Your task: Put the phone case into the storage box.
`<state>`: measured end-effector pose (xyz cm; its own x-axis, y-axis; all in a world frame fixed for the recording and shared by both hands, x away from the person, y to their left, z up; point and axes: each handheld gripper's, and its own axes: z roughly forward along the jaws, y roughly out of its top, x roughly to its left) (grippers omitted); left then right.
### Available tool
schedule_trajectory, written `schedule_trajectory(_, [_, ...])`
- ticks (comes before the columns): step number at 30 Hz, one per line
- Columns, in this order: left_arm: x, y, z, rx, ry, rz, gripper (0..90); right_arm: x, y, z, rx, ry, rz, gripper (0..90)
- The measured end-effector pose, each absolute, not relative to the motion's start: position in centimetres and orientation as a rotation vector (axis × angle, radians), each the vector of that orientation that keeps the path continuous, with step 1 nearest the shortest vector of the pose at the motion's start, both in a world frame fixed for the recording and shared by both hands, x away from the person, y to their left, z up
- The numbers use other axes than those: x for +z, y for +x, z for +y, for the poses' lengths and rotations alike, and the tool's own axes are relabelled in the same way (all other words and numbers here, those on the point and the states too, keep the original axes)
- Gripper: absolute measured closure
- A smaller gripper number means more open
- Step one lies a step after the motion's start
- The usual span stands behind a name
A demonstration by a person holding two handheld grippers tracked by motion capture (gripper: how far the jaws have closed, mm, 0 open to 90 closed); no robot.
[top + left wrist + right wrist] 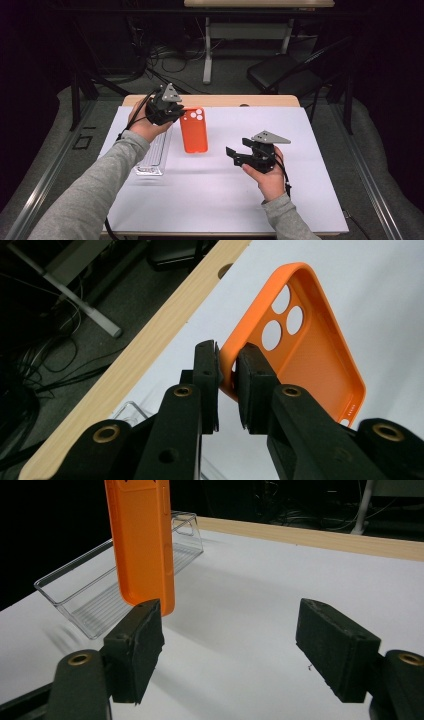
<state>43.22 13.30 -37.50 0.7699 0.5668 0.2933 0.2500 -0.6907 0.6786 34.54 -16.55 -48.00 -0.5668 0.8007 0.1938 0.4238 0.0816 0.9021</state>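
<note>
From above, my left tongs (176, 111) grip the orange case (194, 131) by its top edge and hold it over the white bench (300, 130), beside a clear tray (152, 155). My right tongs (235, 154) are apart, holding nothing.

In the left gripper view, the pads (252, 385) clamp the rim of the case (310, 355).

In the right gripper view, the case (142, 540) hangs upright before the tray (85, 595), and my tongs (232, 645) stand wide apart.

My left tongs (227, 385) pinch the orange phone case (193, 131) by its rim, hanging off the bench at twelve o'clock, camera holes uppermost.
</note>
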Motion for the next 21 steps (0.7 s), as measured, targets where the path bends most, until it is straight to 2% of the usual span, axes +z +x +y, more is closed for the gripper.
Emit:
schedule_trajectory(6, [-37.4, 44.1, 13.9, 0.619, 2.319, 0.626, 80.4, -48.1, 34.6, -16.5, 1.470, 1.215, 2.013, 26.3])
schedule_trajectory(15, [-37.3, 45.3, 14.8, 0.659, 2.332, 0.614, 80.4, -48.2, 34.6, -16.1, 1.458, 1.198, 2.014, 26.0])
schedule_trajectory(21, [-36.9, 45.9, 15.3, 0.695, 2.310, 0.634, 80.3, -48.3, 34.6, -15.9, 1.480, 1.219, 2.008, 21.6])
